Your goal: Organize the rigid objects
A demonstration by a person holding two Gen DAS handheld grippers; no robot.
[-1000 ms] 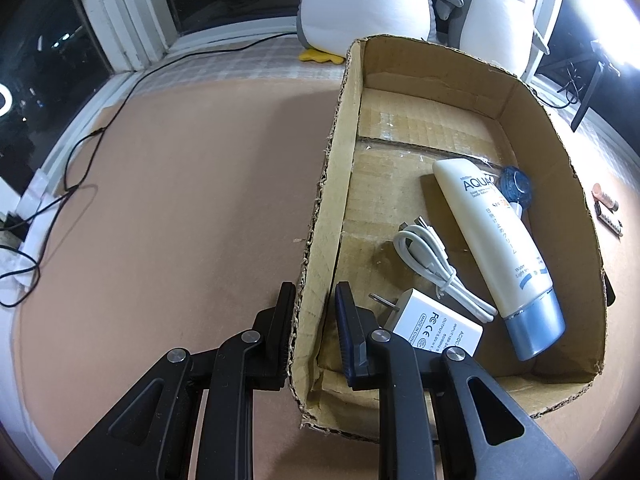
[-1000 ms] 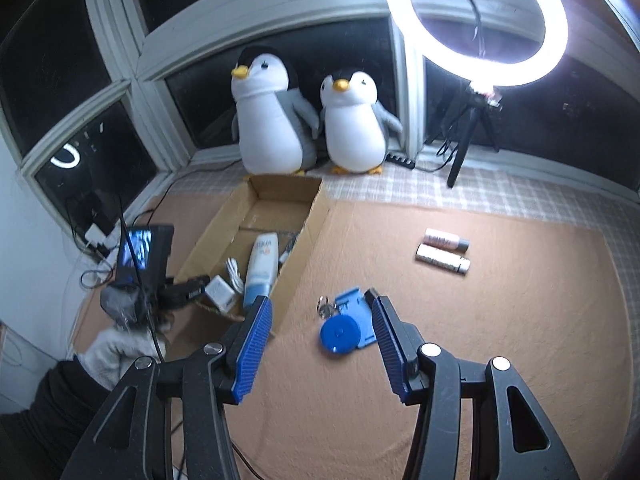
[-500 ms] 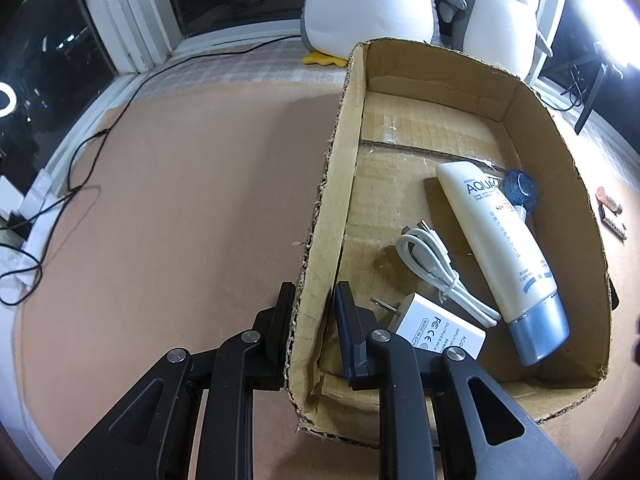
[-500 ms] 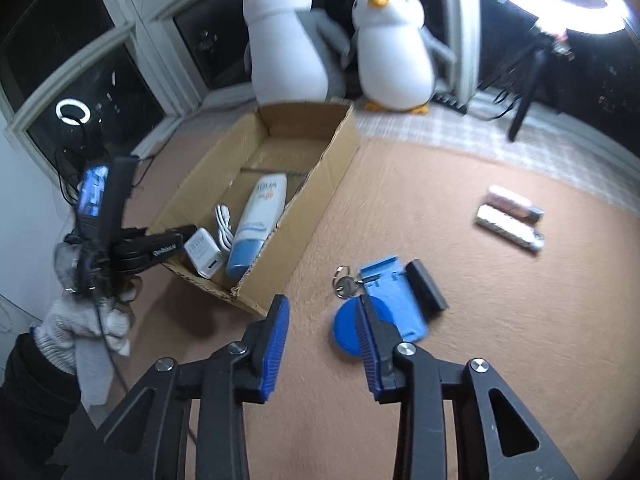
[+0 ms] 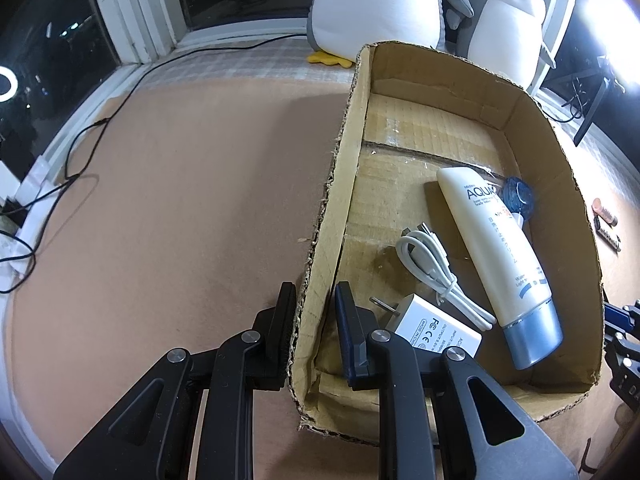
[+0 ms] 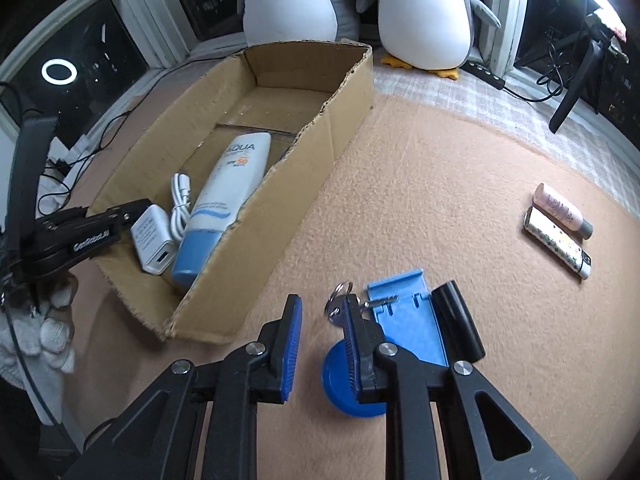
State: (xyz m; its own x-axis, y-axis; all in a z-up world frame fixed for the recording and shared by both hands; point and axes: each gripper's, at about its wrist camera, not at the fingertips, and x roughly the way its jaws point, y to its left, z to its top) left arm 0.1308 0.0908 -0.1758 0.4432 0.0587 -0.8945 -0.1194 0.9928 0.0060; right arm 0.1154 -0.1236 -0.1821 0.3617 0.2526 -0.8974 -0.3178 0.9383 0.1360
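Observation:
A cardboard box (image 5: 332, 184) (image 6: 344, 120) lies on the tan mat. It holds a white sunscreen tube (image 5: 496, 256) (image 6: 228, 196), a white cable (image 5: 436, 268) (image 6: 180, 208), a white charger (image 5: 432, 328) (image 6: 154, 244) and a small blue item (image 5: 518, 198). My left gripper (image 5: 314, 312) (image 6: 100, 228) is shut on the box's left wall near its front corner. My right gripper (image 6: 320, 340) is open, low over the mat just left of a blue phone stand (image 6: 408, 320) with a black bar (image 6: 458, 326), and keys (image 6: 344, 304) lie by its right finger.
Two small tubes (image 6: 560, 232) (image 5: 606, 220) lie on the mat to the right. Two plush penguins (image 6: 424, 12) (image 5: 380, 4) stand behind the box by the window. Black cables (image 5: 60, 184) trail along the mat's left edge. A tripod leg (image 6: 576, 92) stands at the back right.
My right gripper has dropped and moved forward toward the blue stand and keys, its jaws narrowing. My left gripper keeps its hold on the box wall.

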